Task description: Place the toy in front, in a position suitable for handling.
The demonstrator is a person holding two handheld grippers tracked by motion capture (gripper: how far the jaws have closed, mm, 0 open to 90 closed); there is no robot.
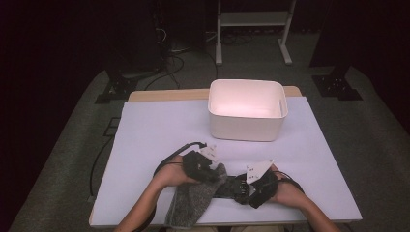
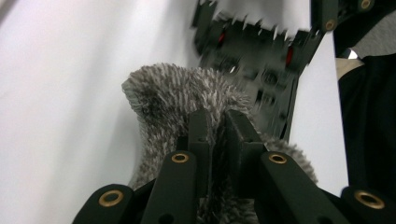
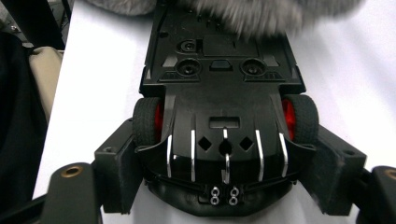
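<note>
The black toy car, a plastic model with red-hubbed rubber wheels, lies upside down with its ribbed underside facing up, and I hold it in my right hand-held gripper: the two black pads press on its flanks just behind the wheels. In the high view the car sits low over the white surface, on the near side of the white rectangular plastic bin and well apart from it. My right hand-held gripper is there too, below the bin's right half.

The grey fuzzy cloth, a thick shaggy piece of fabric, is pinched in my left hand-held gripper, whose jaws are nearly together with a fold of the pile squeezed between them. The cloth drapes over the end of the car farthest from my right-hand grip, touching it, and its fringe covers that end. In the high view the cloth hangs from my left hand-held gripper toward the surface's near edge, opposite the bin.
</note>
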